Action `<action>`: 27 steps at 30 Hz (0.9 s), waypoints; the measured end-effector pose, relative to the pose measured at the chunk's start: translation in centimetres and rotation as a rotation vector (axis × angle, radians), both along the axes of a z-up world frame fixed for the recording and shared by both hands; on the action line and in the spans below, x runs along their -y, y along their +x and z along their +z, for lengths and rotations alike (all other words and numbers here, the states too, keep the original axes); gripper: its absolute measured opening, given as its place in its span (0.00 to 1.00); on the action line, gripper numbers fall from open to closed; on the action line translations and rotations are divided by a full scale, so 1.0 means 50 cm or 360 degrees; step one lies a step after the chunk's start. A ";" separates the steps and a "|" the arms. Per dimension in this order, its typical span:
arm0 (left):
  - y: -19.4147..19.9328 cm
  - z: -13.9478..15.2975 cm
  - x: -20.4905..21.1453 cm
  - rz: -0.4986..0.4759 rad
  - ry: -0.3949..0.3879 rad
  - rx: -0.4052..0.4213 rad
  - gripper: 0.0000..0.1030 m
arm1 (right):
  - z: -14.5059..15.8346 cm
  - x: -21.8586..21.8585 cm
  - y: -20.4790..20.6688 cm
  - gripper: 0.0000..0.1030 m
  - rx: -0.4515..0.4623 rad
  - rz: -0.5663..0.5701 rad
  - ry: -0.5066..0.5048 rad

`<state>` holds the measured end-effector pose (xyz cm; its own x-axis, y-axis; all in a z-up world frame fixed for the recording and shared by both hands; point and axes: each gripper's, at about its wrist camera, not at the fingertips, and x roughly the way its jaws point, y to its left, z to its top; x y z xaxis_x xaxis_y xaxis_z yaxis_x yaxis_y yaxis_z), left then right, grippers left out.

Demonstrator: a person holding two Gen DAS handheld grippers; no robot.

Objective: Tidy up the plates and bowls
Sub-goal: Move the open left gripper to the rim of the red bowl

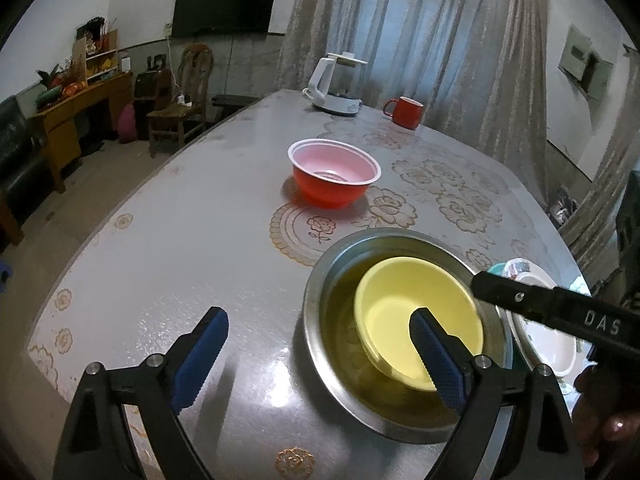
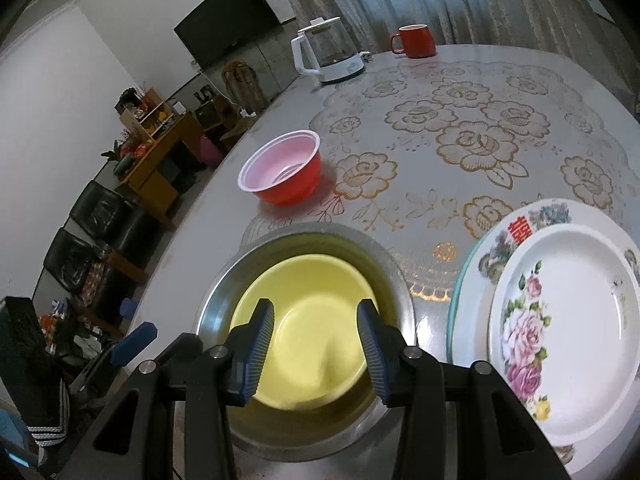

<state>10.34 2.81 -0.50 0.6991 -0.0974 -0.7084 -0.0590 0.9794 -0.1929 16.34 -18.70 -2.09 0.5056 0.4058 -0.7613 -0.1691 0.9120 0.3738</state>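
Note:
A yellow bowl (image 1: 400,292) (image 2: 316,344) sits tilted inside a wide steel bowl (image 1: 320,280) (image 2: 224,292) near the table's front edge. Farther back stands a red bowl (image 1: 332,188) (image 2: 288,188) with a pale pink inside. A white flowered plate (image 2: 560,320) (image 1: 536,336) lies on a teal-rimmed plate (image 2: 492,248) right of the steel bowl. My left gripper (image 1: 318,314) is open wide, its right finger over the yellow bowl and its left finger over bare table. My right gripper (image 2: 316,304) hovers above the yellow bowl, jaws apart and gripping nothing.
A white kettle (image 1: 336,88) (image 2: 324,56) and a red mug (image 1: 404,112) (image 2: 416,42) stand at the table's far side. A hand (image 1: 612,428) holds the right tool. The table edge curves on the left, with chairs and a desk beyond.

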 end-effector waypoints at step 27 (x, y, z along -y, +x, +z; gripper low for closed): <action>0.201 0.003 -0.071 0.0129 0.0105 -0.0121 0.91 | 0.002 -0.023 0.253 0.42 -0.0170 0.0081 0.0031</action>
<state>20.41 6.37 -0.37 0.6466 0.0059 -0.7628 -0.1508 0.9812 -0.1202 28.96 -17.57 -1.96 0.4003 0.4443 -0.8015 -0.1730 0.8955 0.4100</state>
